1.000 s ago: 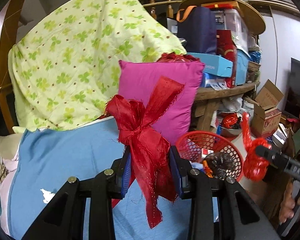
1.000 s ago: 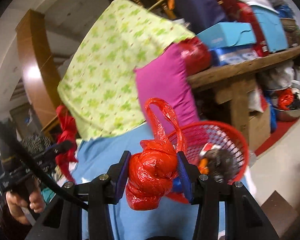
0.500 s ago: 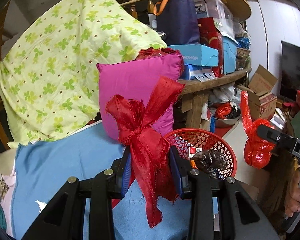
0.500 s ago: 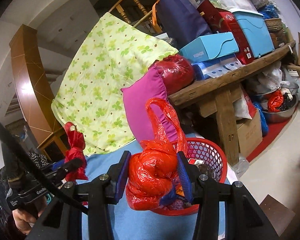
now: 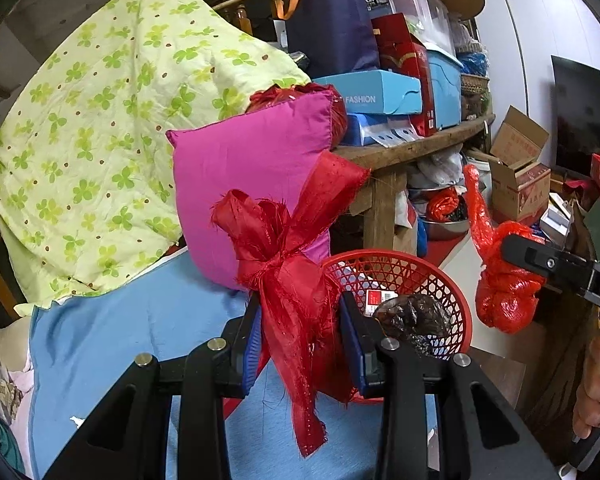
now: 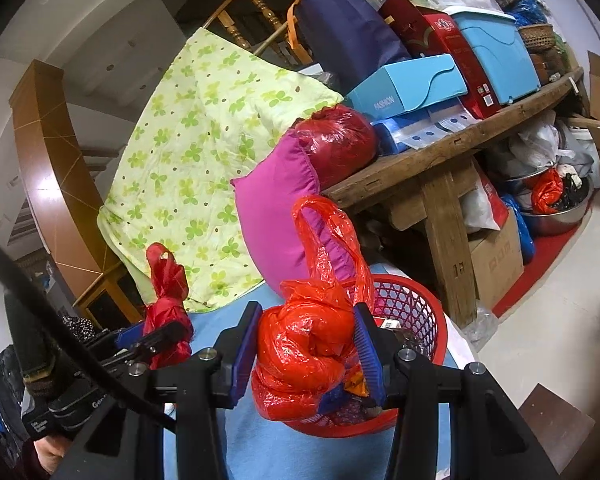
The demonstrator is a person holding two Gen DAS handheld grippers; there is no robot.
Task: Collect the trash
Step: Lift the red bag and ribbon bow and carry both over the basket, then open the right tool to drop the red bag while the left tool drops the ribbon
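Two grippers, both loaded. Left gripper (image 5: 300, 344): fingers pinching a red ribbon bow (image 5: 288, 248), loops standing above the pads, one frayed tail hanging below them. Right gripper (image 6: 306, 354): fingers pinching a knotted red plastic bag (image 6: 300, 352), its handle loop sticking up above the pads. Red mesh basket (image 5: 384, 268) sits on the blue sheet (image 5: 120, 340), just ahead of both grippers; the left wrist view shows a dark crumpled wrapper (image 5: 414, 318) and a small carton (image 5: 380, 300) inside it. In the right wrist view the bag overlaps the basket's near rim; can't tell if they touch. Bow is near the basket's left rim in the left wrist view, not inside it. Pink pillow (image 5: 252, 184) leans behind the basket, green clover quilt (image 5: 100, 140) to its left. Wooden surface (image 6: 440, 152) on the right is stacked with boxes. Part of a hand (image 5: 592, 388) is visible at the right gripper's handle.
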